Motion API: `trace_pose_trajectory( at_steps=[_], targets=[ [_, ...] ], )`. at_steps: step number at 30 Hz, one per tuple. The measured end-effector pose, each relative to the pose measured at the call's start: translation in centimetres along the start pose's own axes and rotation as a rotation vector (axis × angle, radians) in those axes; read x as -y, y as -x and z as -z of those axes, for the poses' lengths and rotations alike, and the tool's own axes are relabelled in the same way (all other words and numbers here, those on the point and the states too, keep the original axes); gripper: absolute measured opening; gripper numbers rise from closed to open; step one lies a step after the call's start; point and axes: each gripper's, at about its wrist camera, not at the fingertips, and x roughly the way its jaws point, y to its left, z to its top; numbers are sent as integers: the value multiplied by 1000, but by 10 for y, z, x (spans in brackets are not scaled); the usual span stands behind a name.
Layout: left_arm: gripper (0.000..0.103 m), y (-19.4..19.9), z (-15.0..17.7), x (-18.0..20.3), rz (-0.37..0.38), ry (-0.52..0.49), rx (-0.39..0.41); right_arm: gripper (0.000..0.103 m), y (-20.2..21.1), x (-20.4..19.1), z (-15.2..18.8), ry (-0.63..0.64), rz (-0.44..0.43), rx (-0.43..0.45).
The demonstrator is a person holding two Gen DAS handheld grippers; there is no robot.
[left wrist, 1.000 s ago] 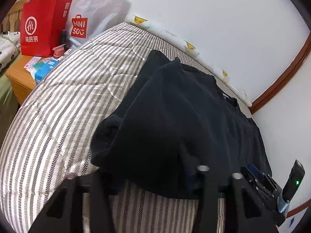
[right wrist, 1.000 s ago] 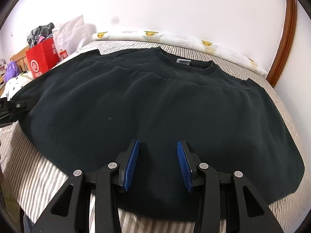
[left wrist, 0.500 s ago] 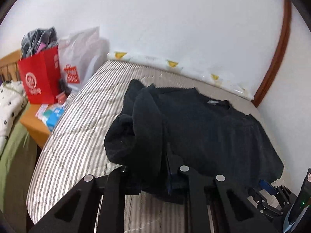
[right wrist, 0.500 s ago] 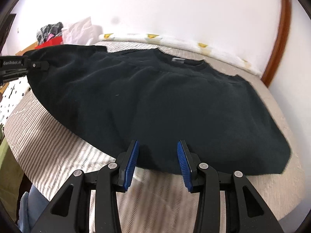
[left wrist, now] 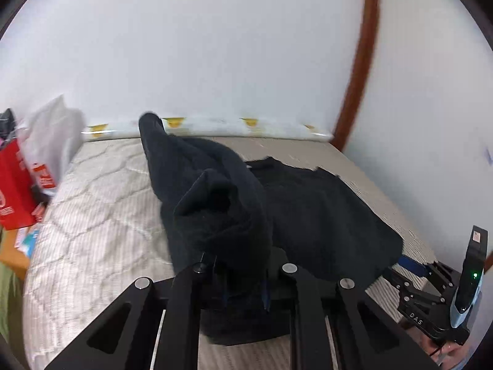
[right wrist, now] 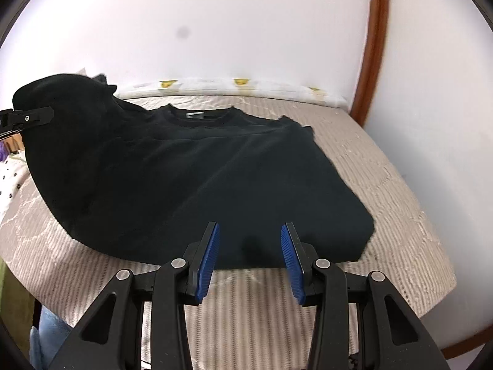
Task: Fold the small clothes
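A black sweatshirt (right wrist: 197, 178) lies on the striped bed (right wrist: 385, 191), collar toward the far wall. My left gripper (left wrist: 243, 280) is shut on the sweatshirt's left side (left wrist: 215, 215) and holds it lifted, bunched above the bed; it also shows at the left edge of the right wrist view (right wrist: 27, 120). My right gripper (right wrist: 249, 259) is open and empty, its blue pads (right wrist: 209, 259) just in front of the sweatshirt's near hem. It appears at the lower right in the left wrist view (left wrist: 431, 283).
A red paper bag (left wrist: 12, 191) and a white plastic bag (left wrist: 52, 135) stand at the bed's left side. A white bolster with yellow prints (left wrist: 215, 126) lies along the far wall. A brown door frame (right wrist: 369, 46) is at the right.
My left gripper has lifted the sweatshirt's left side higher and carried it to the right over the body. My right gripper has drawn back from the hem and stays open.
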Motion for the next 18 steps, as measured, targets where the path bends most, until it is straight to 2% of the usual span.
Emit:
trace_pose_trajectory(
  at_steps=[5,10,18],
  targets=[
    [13,-29,3,13,61,11,-55,41,0,13,7,-15,14,-10],
    [13,-54,9,30,89,1,-112,41,-2,24,12,-20,15,-15],
    [14,-71,24,44,123,-14,-193,41,-11,29,15,-19,15,-34]
  ],
)
